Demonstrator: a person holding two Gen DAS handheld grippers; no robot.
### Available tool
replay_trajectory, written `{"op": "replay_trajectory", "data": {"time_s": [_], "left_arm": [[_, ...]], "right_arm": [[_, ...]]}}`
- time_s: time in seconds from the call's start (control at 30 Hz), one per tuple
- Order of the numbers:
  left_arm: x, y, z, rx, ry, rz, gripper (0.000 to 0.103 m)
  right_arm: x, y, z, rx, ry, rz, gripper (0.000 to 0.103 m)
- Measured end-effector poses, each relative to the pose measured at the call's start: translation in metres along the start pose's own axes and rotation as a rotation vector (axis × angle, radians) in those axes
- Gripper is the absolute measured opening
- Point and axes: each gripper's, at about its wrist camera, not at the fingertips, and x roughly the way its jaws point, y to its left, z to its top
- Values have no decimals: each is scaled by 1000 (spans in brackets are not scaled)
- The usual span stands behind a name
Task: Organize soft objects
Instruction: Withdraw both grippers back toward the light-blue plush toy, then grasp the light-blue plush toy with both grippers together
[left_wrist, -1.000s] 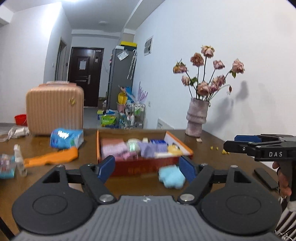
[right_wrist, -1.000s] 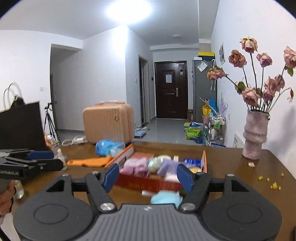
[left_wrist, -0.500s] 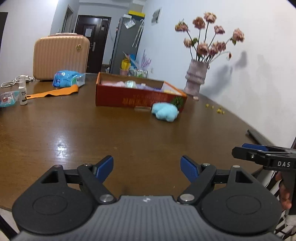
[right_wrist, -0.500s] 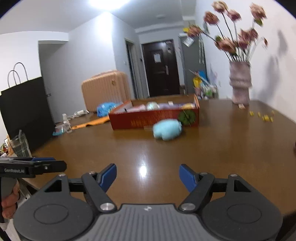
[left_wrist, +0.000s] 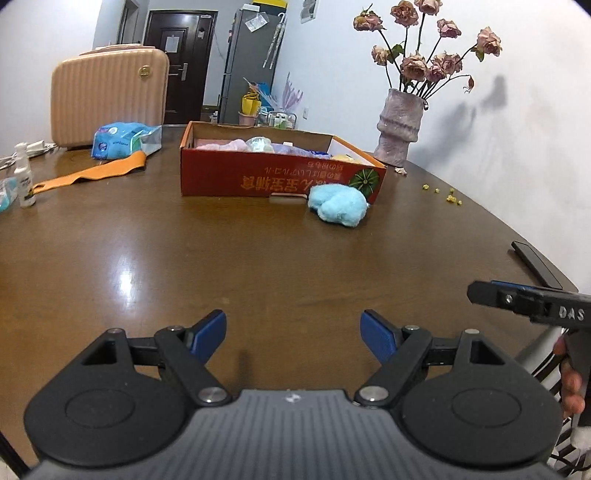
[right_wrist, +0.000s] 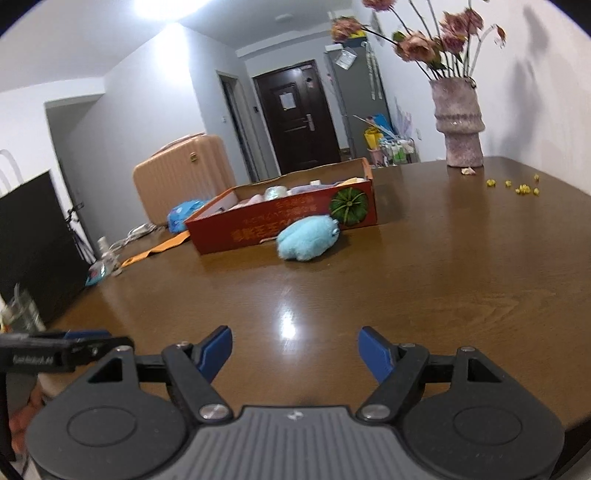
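A fluffy light-blue plush (left_wrist: 338, 205) (right_wrist: 308, 238) lies on the brown table, touching the front wall of a red cardboard box (left_wrist: 277, 181) (right_wrist: 288, 221). The box holds several soft pastel items (left_wrist: 258, 146). My left gripper (left_wrist: 291, 325) hangs open and empty low over the table's near part, well short of the plush. My right gripper (right_wrist: 294, 338) is also open and empty, at about the same distance from the plush. Each gripper shows side-on at the edge of the other's view, with a hand on its handle.
A vase of dried roses (left_wrist: 399, 129) stands behind and right of the box, with yellow crumbs (left_wrist: 448, 194) near it. At left lie a blue packet (left_wrist: 125, 138), an orange strip (left_wrist: 92, 171) and a spray bottle (left_wrist: 24, 177). A flat black slab (left_wrist: 535, 264) lies at the right edge.
Both grippers have sunk from high over the box to low over the table's near part, tilting further down. The box and plush now appear farther ahead. The right gripper has rolled.
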Motion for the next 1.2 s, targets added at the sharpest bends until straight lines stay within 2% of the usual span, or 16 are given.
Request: {"op": "replay_trajectory", "data": {"time_s": [0.13,0.3,0.43,0.57,0.67,0.73,0.77,0.8,0.87,1.0,1.2], "left_arm": [[28,5,24,-23,21,8,82],[78,6,61,-41,45,-32,81],[126,5,88,-40,81,-65,73],[169,0,116,-11,111,-114,68],[201,0,134,-9,139,-168,64],[220,2,139,-20,173,-204,60],[230,4,140,-33,193,-229,52],[236,6,140,-49,198,-250,49],[242,13,140,-91,189,-310,36],[245,14,134,-95,158,-318,33],[247,18,133,-109,159,-332,31]], "right_arm": [[29,-7,23,28,5,7,75],[80,-25,56,88,25,19,74],[125,-39,77,147,49,31,72],[167,-47,92,174,71,47,62],[192,-55,100,203,95,68,58],[205,-57,103,210,108,77,52],[211,-57,103,204,111,77,45],[214,-58,104,206,109,83,42],[215,-57,104,194,95,85,37],[218,-57,100,188,90,106,37],[218,-58,99,190,89,120,37]]}}
